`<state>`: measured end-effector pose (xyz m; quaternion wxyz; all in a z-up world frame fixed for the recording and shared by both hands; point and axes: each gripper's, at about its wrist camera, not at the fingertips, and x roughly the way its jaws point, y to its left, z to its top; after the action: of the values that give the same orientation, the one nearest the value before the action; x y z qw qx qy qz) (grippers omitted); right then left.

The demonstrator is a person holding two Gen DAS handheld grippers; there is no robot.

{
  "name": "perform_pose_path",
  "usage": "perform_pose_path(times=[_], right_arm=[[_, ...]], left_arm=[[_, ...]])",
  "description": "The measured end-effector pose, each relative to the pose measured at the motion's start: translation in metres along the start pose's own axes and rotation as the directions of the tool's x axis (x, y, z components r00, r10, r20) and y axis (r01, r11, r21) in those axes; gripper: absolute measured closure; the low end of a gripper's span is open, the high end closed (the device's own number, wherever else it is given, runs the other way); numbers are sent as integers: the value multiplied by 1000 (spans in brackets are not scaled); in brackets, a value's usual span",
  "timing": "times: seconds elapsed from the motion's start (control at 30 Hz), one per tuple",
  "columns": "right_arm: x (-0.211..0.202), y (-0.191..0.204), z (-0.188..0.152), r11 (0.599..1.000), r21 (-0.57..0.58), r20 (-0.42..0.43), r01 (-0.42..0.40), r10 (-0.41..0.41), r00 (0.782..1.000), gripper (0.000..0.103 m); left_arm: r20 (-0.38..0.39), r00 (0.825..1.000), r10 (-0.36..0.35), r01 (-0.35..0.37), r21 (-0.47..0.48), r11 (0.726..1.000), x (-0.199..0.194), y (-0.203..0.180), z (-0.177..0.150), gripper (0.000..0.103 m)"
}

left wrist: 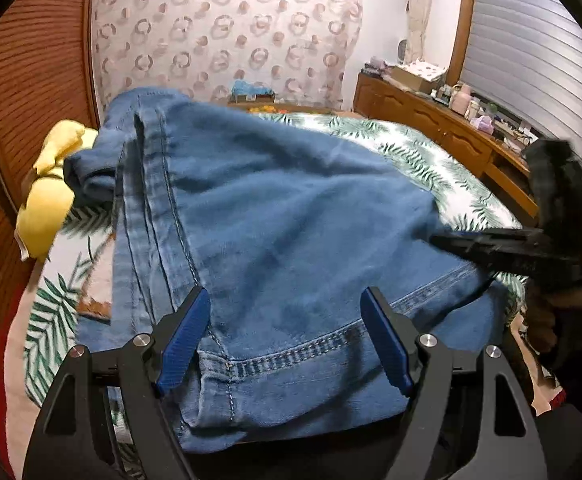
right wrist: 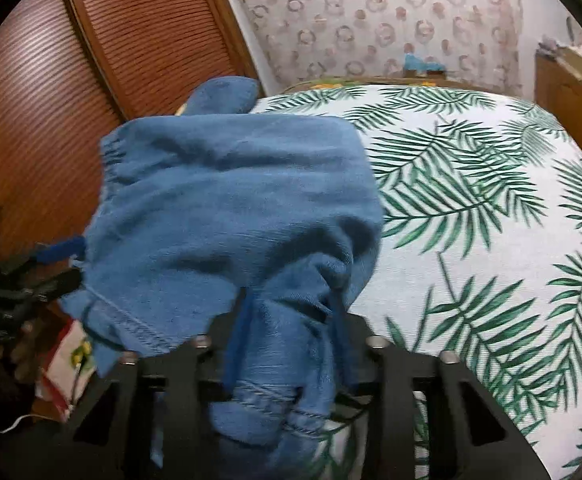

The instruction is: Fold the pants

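Blue denim pants (left wrist: pixel 283 216) lie over the bed, their stitched hem toward me. My left gripper (left wrist: pixel 287 340) is open, its blue pads either side of the hem, fabric between them. My right gripper (right wrist: pixel 291 320) is shut on a bunched edge of the pants (right wrist: pixel 235 208), which drape forward from its fingers. In the left wrist view the right gripper (left wrist: pixel 443 240) shows at the right, pinching the pants' edge. In the right wrist view the left gripper (right wrist: pixel 63 260) shows at the left edge of the fabric.
The bed has a white cover with green palm leaves (right wrist: pixel 491 208). A yellow cloth (left wrist: pixel 51 192) lies at the bed's left side. Brown slatted doors (right wrist: pixel 91 80) stand to the left. A wooden dresser with clutter (left wrist: pixel 451 120) runs along the right wall.
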<state>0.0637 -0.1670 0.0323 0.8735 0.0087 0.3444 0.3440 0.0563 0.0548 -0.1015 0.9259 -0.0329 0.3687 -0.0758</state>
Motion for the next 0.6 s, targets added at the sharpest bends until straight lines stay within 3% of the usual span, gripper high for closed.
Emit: perform_pose_path(times=[0.07,0.33,0.4,0.6], right_arm=[[-6,6,4,1000,-24,23,-6,7,1000,90],[-38,39,30,991,-109,138,-74,89,986,91],[-40,50,37,986,-138,148,-93,113,983,91],[-33,82,57,963,-228,153,-144,182,971,92]], left_arm=[[-12,1000,11,-11,3,1000,7,1,-4,25],[-10,999,30,-30,21,999,8,-1,-7,25],[3,1000,8,-8,-14,1000,-1,6,-5,25],[84,995,44,-39,-61,997,-45,34,4,25]])
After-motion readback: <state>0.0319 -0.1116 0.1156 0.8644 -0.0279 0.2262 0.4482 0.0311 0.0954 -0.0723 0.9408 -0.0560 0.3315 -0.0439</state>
